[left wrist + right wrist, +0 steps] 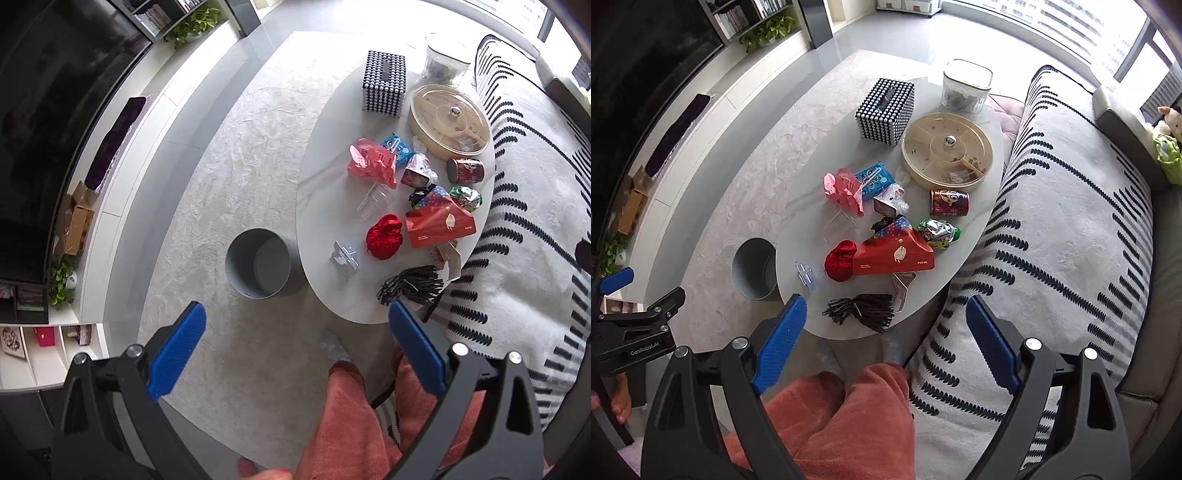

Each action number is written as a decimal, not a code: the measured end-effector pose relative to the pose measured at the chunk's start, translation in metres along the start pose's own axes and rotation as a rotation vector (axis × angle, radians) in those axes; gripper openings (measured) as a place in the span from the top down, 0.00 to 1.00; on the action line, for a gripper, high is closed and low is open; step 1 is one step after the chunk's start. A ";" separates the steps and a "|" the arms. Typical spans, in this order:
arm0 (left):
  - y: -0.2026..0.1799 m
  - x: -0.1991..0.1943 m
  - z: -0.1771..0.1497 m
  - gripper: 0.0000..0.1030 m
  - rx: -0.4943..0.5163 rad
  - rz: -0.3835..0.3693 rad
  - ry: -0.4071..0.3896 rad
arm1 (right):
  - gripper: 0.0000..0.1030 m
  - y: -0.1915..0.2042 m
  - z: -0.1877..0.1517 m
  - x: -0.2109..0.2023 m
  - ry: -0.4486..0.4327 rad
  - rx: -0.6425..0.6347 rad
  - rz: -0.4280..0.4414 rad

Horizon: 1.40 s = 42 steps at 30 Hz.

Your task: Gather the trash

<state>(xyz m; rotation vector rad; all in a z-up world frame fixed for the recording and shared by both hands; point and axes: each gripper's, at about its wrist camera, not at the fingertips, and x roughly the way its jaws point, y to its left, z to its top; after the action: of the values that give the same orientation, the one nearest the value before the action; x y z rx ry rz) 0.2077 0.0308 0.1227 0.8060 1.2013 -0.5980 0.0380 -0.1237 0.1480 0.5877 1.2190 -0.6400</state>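
Trash lies scattered on a white oval table (325, 206) (809, 206): a pink bag (371, 166) (842, 192), a red box (439, 221) (894, 254), a red pouch (384, 236) (839, 260), a red can (465, 170) (949, 203), a crumpled foil wrapper (466, 197) (938, 230) and a dark tassel bundle (410, 286) (860, 308). A grey bin (258, 262) (753, 267) stands on the rug beside the table. My left gripper (295, 321) is open and empty above the rug. My right gripper (886, 314) is open and empty above the table's near end.
A studded tissue box (384, 83) (886, 110), a round lidded snack tray (448, 122) (947, 149) and a clear jar (966, 86) stand at the table's far end. A sofa with a striped throw (1071, 221) is on the right. My legs in orange trousers (849, 413) are below.
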 end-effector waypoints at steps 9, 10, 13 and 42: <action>0.032 0.035 -0.019 0.04 0.036 -0.088 -0.024 | 0.18 0.048 -0.028 0.012 -0.024 0.033 -0.092; 0.031 0.038 -0.020 0.04 0.050 -0.074 -0.031 | 0.18 0.052 -0.031 0.017 -0.026 0.039 -0.098; 0.028 0.045 -0.024 0.04 0.092 -0.052 -0.054 | 0.18 0.057 -0.039 0.030 -0.030 0.071 -0.130; -0.029 0.081 0.013 0.04 0.007 -0.100 -0.022 | 0.22 0.012 -0.025 0.090 -0.015 0.020 -0.087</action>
<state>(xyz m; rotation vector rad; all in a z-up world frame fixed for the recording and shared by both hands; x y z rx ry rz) 0.2139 0.0041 0.0399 0.7464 1.2255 -0.6917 0.0499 -0.1090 0.0552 0.5477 1.2302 -0.7287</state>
